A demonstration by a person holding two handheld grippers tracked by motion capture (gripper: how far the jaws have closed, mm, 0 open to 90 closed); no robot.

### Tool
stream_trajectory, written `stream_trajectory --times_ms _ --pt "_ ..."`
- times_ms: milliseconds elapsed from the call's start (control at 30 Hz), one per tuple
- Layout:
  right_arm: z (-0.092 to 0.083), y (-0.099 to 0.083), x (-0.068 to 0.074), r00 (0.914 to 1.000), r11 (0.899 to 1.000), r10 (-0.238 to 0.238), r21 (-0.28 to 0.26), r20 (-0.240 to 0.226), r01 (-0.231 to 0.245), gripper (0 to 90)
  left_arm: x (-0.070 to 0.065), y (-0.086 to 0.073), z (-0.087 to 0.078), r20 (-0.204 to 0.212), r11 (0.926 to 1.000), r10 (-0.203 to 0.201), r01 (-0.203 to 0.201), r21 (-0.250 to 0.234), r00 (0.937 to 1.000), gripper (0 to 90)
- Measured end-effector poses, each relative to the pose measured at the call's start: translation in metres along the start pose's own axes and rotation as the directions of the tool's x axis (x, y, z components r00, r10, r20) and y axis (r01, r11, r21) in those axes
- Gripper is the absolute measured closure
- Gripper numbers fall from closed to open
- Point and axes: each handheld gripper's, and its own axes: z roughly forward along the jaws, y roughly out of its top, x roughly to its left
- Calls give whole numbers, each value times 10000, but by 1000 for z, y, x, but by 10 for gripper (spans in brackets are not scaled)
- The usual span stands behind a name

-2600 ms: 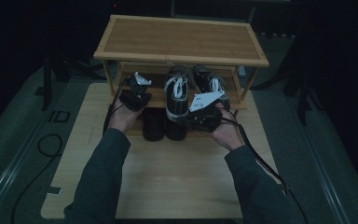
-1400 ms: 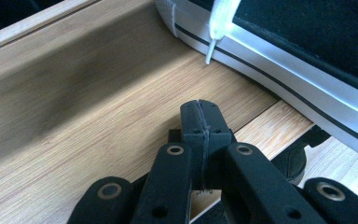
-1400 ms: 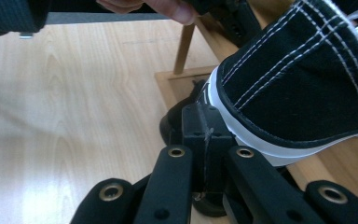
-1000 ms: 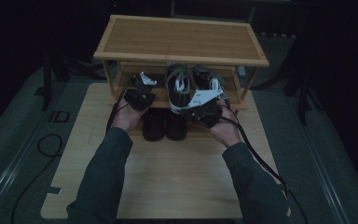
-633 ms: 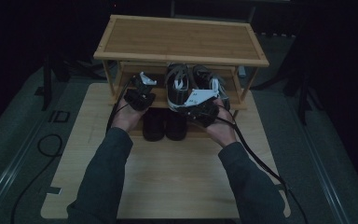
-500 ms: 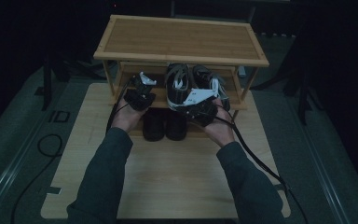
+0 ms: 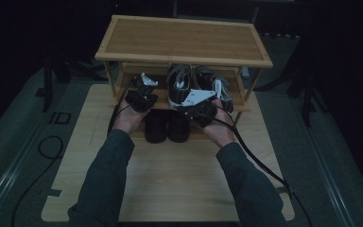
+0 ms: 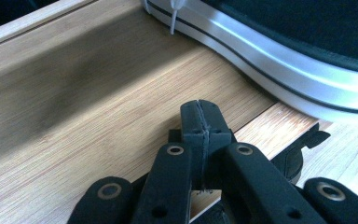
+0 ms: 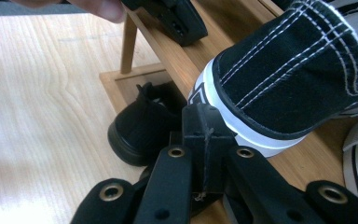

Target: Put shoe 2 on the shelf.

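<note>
Bench (image 7: 170,189): pale wooden board carrying the rack; both forearms enter from its near edge.
Shoe rack (image 7: 184,40): bamboo, top shelf bare, middle shelf loaded.
Sneakers (image 7: 178,82): black-and-white pair on the middle shelf, heels toward the person; in the right gripper view one heel (image 9: 284,79) overhangs the shelf edge.
Dark shoes (image 7: 166,126): pair on the lowest level, beneath the sneakers.
Right claw (image 9: 204,122): clenched, empty, tip just at the sneaker's white heel rim.
Left claw (image 8: 200,119): clenched, empty, over the shelf board beside a sneaker sole (image 8: 279,74).
Step, as judged: straightening the sneaker on its shelf.
Next move: a gentle push on the heel, keeping it level.
</note>
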Motion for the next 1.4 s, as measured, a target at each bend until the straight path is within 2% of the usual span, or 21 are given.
stream_trajectory --times_ms 133,233,600,633,733,933,967,1100,1267,1300,1400 --pt "1 0 0 10000 10000 -41 23 -13 41 900 0 0 0 -8 10000 1 -1 8 10000 900" --pt "3 0 -1 9997 9999 63 85 217 -65 900 0 0 0 -20 10000 27 -27 38 10000 900" --pt "4 1 -1 9997 9998 189 106 175 -191 900 0 0 0 36 10000 10 -10 8 10000 900" --pt "-1 1 -3 9996 9995 295 -108 -13 -295 900 1 0 0 53 10000 -5 5 33 10000 900" --pt "-6 2 -4 9995 9994 302 -154 -93 -303 900 2 0 -1 92 10000 -41 40 66 9999 900" --pt "-19 -1 -7 9989 10000 47 9 -463 -47 891 1 1 -1 46 10000 -11 11 76 10000 900" --pt "-23 -2 -7 9981 9998 -160 126 -596 168 879 1 0 -1 25 10000 50 -50 79 10000 900" --pt "-32 -7 -7 9954 9993 -251 236 -926 274 875 1 0 -1 -12 9999 97 -97 59 10000 900" --pt "-41 -16 -13 9929 9992 -151 363 -1182 195 872 2 -1 -1 64 10000 -46 46 -59 10000 900" --pt "-46 -21 -17 9911 9995 -12 299 -1334 52 872 2 -1 -1 63 10000 -58 58 -55 10000 900" --pt "-50 -25 -19 9920 9992 58 402 -1260 -7 872 2 -1 -1 79 10000 -42 43 -31 10000 900"
